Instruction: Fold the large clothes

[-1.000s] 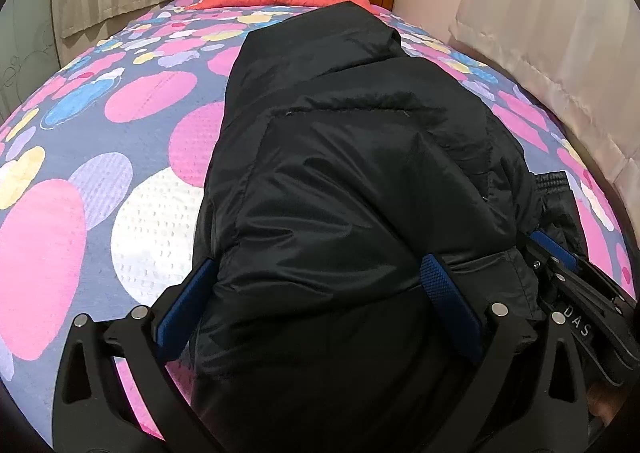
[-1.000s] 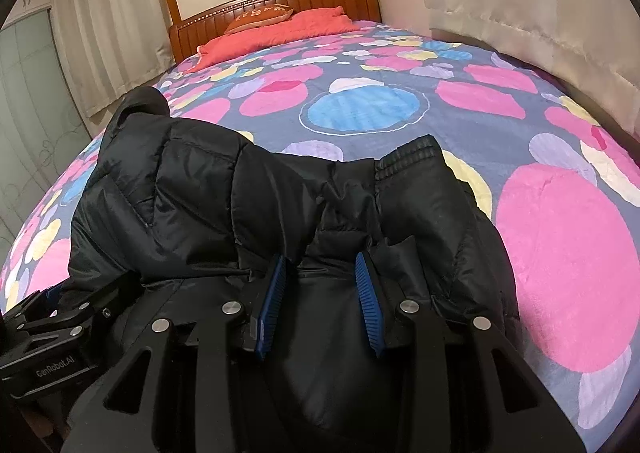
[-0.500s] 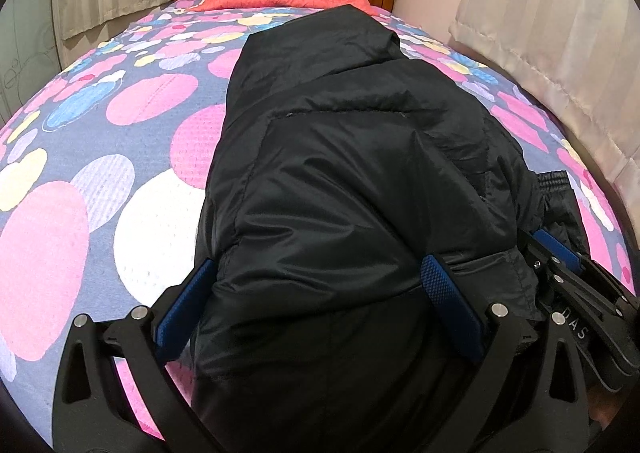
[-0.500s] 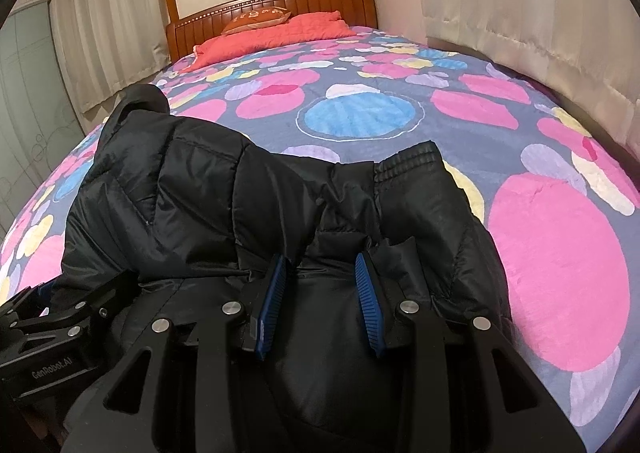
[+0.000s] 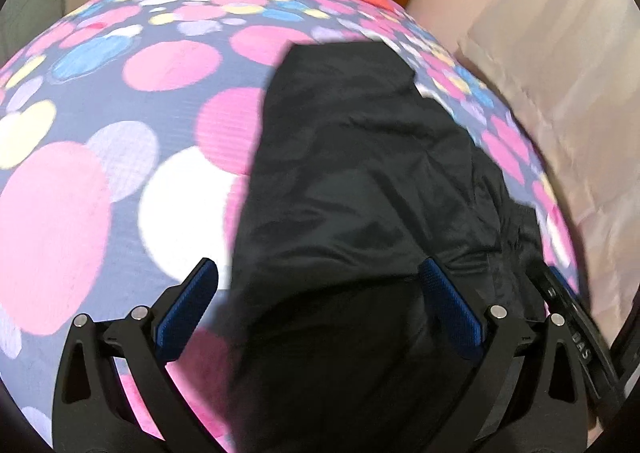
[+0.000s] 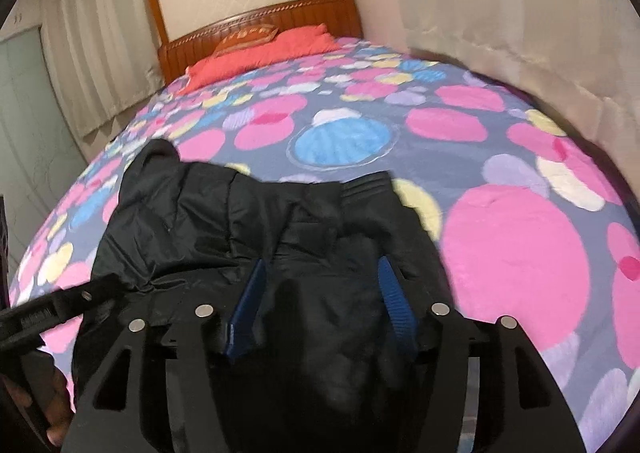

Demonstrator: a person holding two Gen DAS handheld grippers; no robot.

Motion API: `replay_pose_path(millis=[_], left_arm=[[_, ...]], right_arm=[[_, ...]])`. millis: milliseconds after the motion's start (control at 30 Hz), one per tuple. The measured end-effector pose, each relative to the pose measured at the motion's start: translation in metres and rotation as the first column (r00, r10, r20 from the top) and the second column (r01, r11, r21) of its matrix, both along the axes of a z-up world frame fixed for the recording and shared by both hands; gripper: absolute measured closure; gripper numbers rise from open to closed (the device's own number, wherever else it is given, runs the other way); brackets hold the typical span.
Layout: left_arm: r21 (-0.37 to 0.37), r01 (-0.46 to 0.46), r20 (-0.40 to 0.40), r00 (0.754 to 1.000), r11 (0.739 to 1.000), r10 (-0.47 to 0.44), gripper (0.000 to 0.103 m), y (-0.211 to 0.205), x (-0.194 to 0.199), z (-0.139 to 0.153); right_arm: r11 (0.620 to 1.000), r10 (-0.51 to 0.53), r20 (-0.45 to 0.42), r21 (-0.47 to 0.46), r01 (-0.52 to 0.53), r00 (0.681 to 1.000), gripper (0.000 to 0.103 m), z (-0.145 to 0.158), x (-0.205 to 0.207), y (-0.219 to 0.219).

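The bed (image 6: 500,157) fills both my views, its cover (image 5: 100,125) grey-blue with pink, white, blue and yellow circles. In my right view a wooden headboard (image 6: 280,21) stands at twelve o'clock, with a red pillow (image 6: 264,53) lying just below it. Pale curtains (image 6: 500,13) hang along the two o'clock side, and another set (image 6: 92,53) at ten o'clock.

The black padded jacket (image 5: 360,181) lies bundled on the near part of the bed. In my left view it runs from the centre down to six o'clock; in my right view it spreads from nine o'clock to the centre, with a ribbed cuff (image 6: 366,185) showing near the middle.

My left gripper (image 5: 320,313) has its jaws set wide. The jacket's near edge lies between them; the blue pad (image 5: 188,309) at seven o'clock stands clear over the cover, and the pad (image 5: 452,305) at five o'clock sits against the fabric.

My right gripper (image 6: 320,301) has its jaws opening, with a fold of the jacket between the blue pads; neither pad seems to press on it. Everything is motion-blurred.
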State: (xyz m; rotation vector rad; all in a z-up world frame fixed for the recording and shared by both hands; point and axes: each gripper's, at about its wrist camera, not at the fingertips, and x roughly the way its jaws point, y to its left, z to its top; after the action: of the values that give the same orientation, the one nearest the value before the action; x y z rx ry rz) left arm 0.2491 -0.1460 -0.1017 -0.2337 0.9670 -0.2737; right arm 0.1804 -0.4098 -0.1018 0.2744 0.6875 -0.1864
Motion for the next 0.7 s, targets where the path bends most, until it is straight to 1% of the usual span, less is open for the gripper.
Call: replay_pose_path(millis=[100,167,200,233,333,367,433,467,500,533,600,633,700], left_arm=[[-0.05,-0.074,-0.013,0.997,0.996,0.074,0.002,0.027,-0.002,0.006],[-0.093,-0.142,-0.037,0.99,0.985,0.14,0.002,0.047,-0.004,0.006],[-0.117,-0.171,-0.053,0.985,0.978,0.166,0.002,0.056,-0.004,0.005],[-0.157,-0.211,-0.084,0.976,0.965,0.2,0.002,0.068,-0.005,0.001],[-0.227,-0.281,-0.164,0.955,0.932,0.247,0.002,0.088,-0.008,-0.013],[-0.239,-0.295,-0.181,0.95,0.925,0.256,0.002,0.091,-0.009,-0.018],[-0.286,-0.335,-0.227,0.934,0.898,0.277,0.002,0.097,-0.013,-0.03],[-0.311,-0.344,-0.24,0.93,0.886,0.277,0.002,0.098,-0.014,-0.034],[-0.35,-0.35,-0.26,0.927,0.869,0.269,0.002,0.097,-0.015,-0.04],[-0.379,-0.348,-0.28,0.926,0.857,0.252,0.002,0.094,-0.014,-0.047],[-0.416,-0.35,-0.292,0.925,0.839,0.241,0.002,0.09,-0.013,-0.056],[-0.423,-0.355,-0.278,0.927,0.834,0.254,0.002,0.089,-0.014,-0.057],[-0.426,-0.341,-0.255,0.934,0.838,0.251,0.002,0.085,-0.012,-0.056]], right_arm=[[0.999,-0.045,0.003,0.026,0.045,0.999,0.044,0.008,-0.013,-0.018],[0.996,-0.068,-0.002,0.053,0.068,0.998,0.044,0.009,-0.02,-0.029],[0.995,-0.078,-0.004,0.068,0.078,0.997,0.044,0.01,-0.022,-0.035],[0.992,-0.088,-0.003,0.091,0.088,0.996,0.043,0.009,-0.026,-0.042],[0.983,-0.106,-0.011,0.146,0.107,0.994,0.043,0.004,-0.029,-0.054],[0.978,-0.11,-0.012,0.175,0.11,0.994,0.043,0.002,-0.029,-0.058],[0.966,-0.118,-0.015,0.231,0.118,0.993,0.042,-0.004,-0.027,-0.065],[0.961,-0.117,-0.016,0.249,0.117,0.993,0.042,-0.007,-0.025,-0.067],[0.954,-0.114,-0.024,0.275,0.117,0.993,0.04,-0.012,-0.021,-0.07],[0.949,-0.113,-0.033,0.294,0.118,0.993,0.035,-0.016,-0.018,-0.073],[0.924,-0.121,-0.058,0.359,0.133,0.991,0.035,-0.029,-0.01,-0.082],[0.912,-0.127,-0.064,0.385,0.142,0.99,0.035,-0.034,-0.01,-0.087],[0.873,-0.134,-0.083,0.461,0.157,0.988,0.034,-0.048,-0.005,-0.097]])
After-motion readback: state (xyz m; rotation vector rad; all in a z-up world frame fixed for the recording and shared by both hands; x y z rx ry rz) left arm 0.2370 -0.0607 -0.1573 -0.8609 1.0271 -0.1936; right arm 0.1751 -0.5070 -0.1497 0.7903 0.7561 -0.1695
